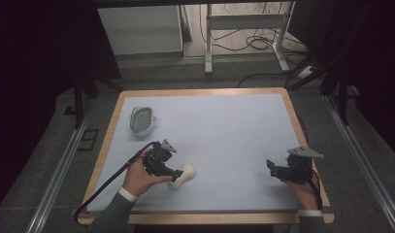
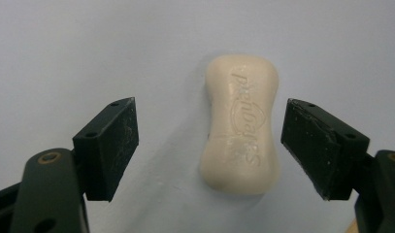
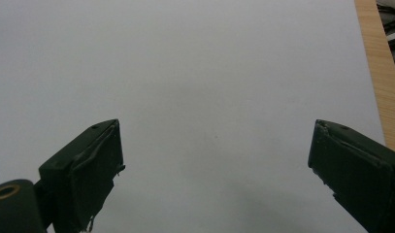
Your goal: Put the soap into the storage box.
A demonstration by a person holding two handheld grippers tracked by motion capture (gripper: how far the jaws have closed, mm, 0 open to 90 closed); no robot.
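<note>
A cream bar of soap (image 1: pixel 187 174) with an embossed brand name lies flat on the pale blue mat (image 1: pixel 229 131) near the front left. My left gripper (image 1: pixel 177 174) is open, one jaw on each side of it. In the left gripper view the soap (image 2: pixel 241 126) lies lengthwise between the two pads of the left gripper (image 2: pixel 210 138), with a gap on both sides and no contact. A grey-and-white soap dish (image 1: pixel 140 120) stands at the back left. My right gripper (image 1: pixel 271 167) rests open at the front right, and in its own view the right gripper (image 3: pixel 217 145) has bare mat between its jaws.
The mat covers a table with a wooden rim (image 1: pixel 205 92); that rim (image 3: pixel 374 63) runs close to the right gripper's far side. A black cable (image 1: pixel 110 182) trails from the left gripper over the front left corner. Metal desk legs (image 1: pixel 208 43) stand beyond the table.
</note>
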